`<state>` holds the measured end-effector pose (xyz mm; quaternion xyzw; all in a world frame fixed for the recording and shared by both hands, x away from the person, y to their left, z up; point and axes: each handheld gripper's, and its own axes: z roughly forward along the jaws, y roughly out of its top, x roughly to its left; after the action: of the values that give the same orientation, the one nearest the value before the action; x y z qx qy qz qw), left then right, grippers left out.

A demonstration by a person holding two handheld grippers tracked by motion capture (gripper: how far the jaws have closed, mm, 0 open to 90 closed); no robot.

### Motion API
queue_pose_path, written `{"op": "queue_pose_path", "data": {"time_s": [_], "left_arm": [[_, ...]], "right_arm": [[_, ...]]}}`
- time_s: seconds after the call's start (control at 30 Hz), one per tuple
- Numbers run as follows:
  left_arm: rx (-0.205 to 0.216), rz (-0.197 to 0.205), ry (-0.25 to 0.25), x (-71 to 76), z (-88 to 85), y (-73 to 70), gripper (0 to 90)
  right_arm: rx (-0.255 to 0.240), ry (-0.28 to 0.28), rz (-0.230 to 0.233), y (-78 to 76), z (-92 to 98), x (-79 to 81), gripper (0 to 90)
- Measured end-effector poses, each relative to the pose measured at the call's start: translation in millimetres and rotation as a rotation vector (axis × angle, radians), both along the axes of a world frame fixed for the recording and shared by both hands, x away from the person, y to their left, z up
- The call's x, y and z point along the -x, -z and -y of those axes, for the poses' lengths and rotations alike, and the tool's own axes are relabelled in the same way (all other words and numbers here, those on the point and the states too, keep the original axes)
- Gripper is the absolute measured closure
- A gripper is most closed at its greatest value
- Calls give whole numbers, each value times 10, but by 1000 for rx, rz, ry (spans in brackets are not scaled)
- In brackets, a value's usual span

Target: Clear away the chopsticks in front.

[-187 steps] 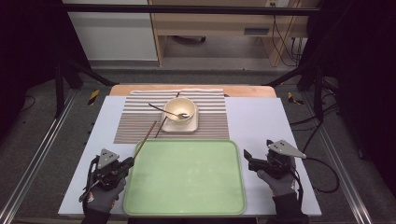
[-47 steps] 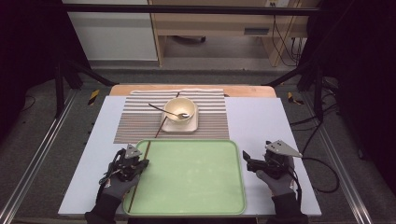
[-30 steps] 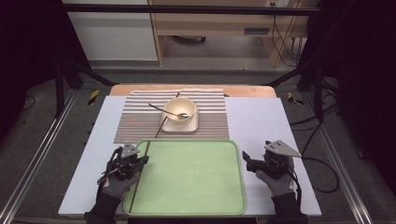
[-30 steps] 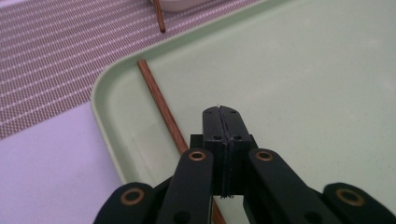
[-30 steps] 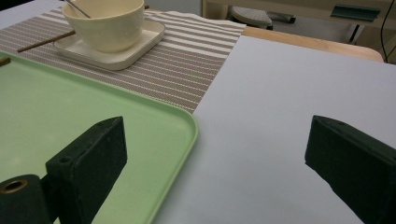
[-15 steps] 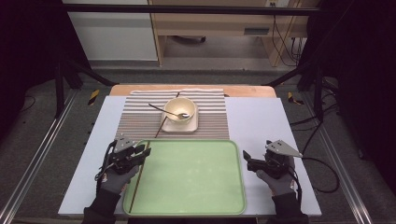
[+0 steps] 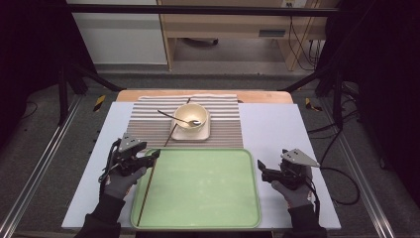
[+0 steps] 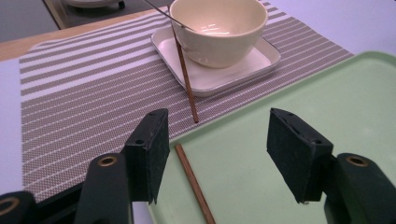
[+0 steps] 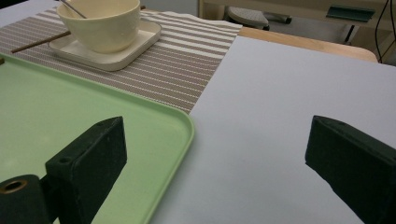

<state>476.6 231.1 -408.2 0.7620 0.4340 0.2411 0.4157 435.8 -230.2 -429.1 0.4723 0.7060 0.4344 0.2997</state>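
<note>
Brown wood marks the work in hand: one chopstick (image 7: 146, 191) already lies on the green tray (image 7: 198, 218), along its left side, running from just under the left tool (image 7: 148, 159) back towards the person. In the left gripper view its tip (image 8: 189, 172) rests on the tray between the two black jaws, nearer the left one, and neither pad touches it. That tool's jaws have just been opening; they stand about two-thirds apart and hold nothing, so the first chopstick looks delivered and released.

The second chopstick (image 8: 185, 74) is ahead of the left tool, leaning against the plate (image 8: 219, 79) under the bowl (image 8: 217, 25), its lower end on the striped mat (image 8: 84, 107) just beyond the tray's rim. A spoon (image 7: 181, 119) sits in the bowl.

The right tool (image 7: 265, 171) waits off the tray's right edge over the white worktop (image 9: 289, 93), jaws wide and empty.

By my reading roughly a quarter is done: one chopstick is moved; its partner, the spoon, bowl and plate are probably left
</note>
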Motion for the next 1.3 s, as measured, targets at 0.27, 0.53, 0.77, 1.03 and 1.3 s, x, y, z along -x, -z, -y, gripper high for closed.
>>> {"op": "queue_pose_path", "data": {"time_s": [0.27,0.53,0.77,1.03,1.3], "left_arm": [[-10,19,-9,-145,23,-76,334],[-21,20,-28,-358,96,-111,330],[-31,35,-27,-540,167,-91,329],[-53,27,-19,-718,256,28,295],[-96,9,-14,-869,324,167,305]], "right_arm": [[9,9,5,3,7,-4,58],[18,26,5,4,11,-9,62],[19,34,8,-1,15,-11,63],[20,34,9,-3,13,-14,59],[14,32,3,3,12,-20,59]]}}
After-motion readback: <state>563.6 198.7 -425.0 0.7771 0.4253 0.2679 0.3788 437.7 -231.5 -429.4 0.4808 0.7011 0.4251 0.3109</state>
